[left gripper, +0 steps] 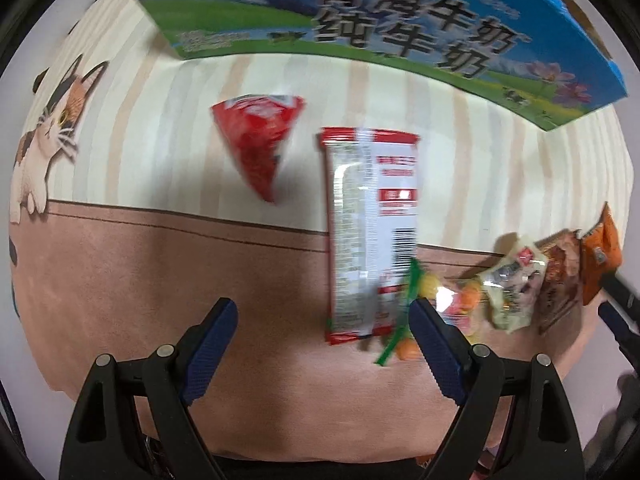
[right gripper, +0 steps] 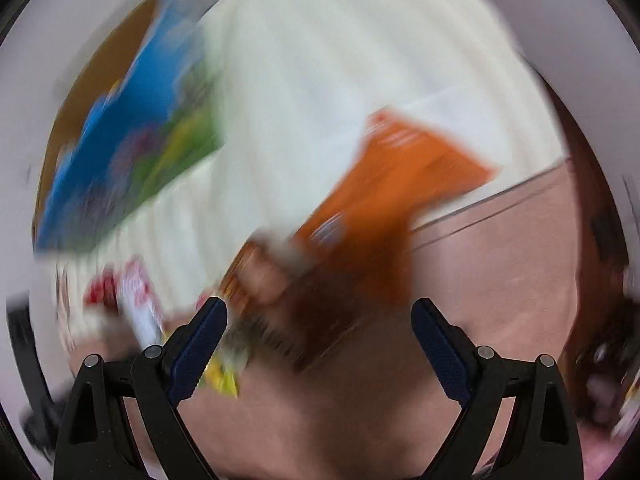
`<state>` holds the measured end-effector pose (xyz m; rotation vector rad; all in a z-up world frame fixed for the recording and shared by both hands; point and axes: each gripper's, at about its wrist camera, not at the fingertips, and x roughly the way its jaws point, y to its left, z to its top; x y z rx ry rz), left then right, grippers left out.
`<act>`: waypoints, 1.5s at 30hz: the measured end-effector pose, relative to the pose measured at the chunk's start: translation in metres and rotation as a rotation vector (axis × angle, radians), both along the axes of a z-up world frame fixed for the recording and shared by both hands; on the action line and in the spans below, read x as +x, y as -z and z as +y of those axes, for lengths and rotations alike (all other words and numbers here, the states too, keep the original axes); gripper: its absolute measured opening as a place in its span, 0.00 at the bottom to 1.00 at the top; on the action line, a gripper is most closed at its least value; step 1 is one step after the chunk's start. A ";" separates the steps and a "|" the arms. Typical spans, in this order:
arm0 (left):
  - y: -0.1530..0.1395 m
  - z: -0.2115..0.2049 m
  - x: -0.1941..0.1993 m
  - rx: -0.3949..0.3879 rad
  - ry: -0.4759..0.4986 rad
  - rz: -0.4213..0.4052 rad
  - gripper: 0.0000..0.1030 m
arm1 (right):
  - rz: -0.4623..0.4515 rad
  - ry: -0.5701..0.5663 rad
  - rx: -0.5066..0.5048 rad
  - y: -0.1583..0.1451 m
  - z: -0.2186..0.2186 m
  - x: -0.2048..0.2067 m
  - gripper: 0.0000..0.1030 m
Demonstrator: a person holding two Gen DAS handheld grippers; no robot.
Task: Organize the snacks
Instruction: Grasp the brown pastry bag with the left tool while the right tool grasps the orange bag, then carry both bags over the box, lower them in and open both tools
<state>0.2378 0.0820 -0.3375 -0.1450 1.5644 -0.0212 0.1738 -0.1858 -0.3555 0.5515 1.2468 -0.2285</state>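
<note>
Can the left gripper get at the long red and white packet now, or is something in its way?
Probably yes. The left gripper is open and empty, and the long red and white packet lies flat on the mat just ahead; only the candy bag touches its lower right corner.

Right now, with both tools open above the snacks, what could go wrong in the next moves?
1. The long white-and-red packet overlaps the candy bag with the green tie, so the left tool may catch both.
2. The right tool hangs over the brown packet and orange packet, which overlap; its view is blurred, so a grab may miss.
3. The milk box stands close, and a packet could hit its wall.
</note>
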 end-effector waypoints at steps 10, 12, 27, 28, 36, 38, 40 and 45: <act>-0.018 -0.073 0.010 -0.107 0.075 0.011 0.85 | 0.041 0.148 -0.019 0.033 -0.040 0.035 0.66; -0.021 -0.088 0.008 -0.136 0.086 0.016 0.85 | 0.016 0.089 -0.072 0.030 -0.039 0.032 0.61; 0.025 -0.179 0.004 -0.369 -0.058 0.193 0.85 | 0.011 0.046 -0.062 0.042 -0.058 -0.043 0.55; 0.030 -0.183 0.010 -0.371 -0.082 0.197 0.85 | 0.009 0.055 -0.057 0.043 -0.059 -0.044 0.55; 0.043 -0.179 0.029 -0.303 -0.116 0.171 0.59 | 0.009 0.055 -0.061 0.041 -0.085 -0.047 0.55; 0.037 -0.176 0.025 -0.268 -0.021 0.141 0.52 | 0.010 0.042 -0.064 0.040 -0.083 -0.048 0.55; 0.028 -0.172 0.017 -0.219 0.069 0.102 0.52 | 0.015 0.017 -0.062 0.039 -0.078 -0.054 0.55; 0.028 -0.183 -0.010 -0.165 0.205 0.096 0.52 | 0.053 -0.080 -0.044 0.042 -0.058 -0.067 0.55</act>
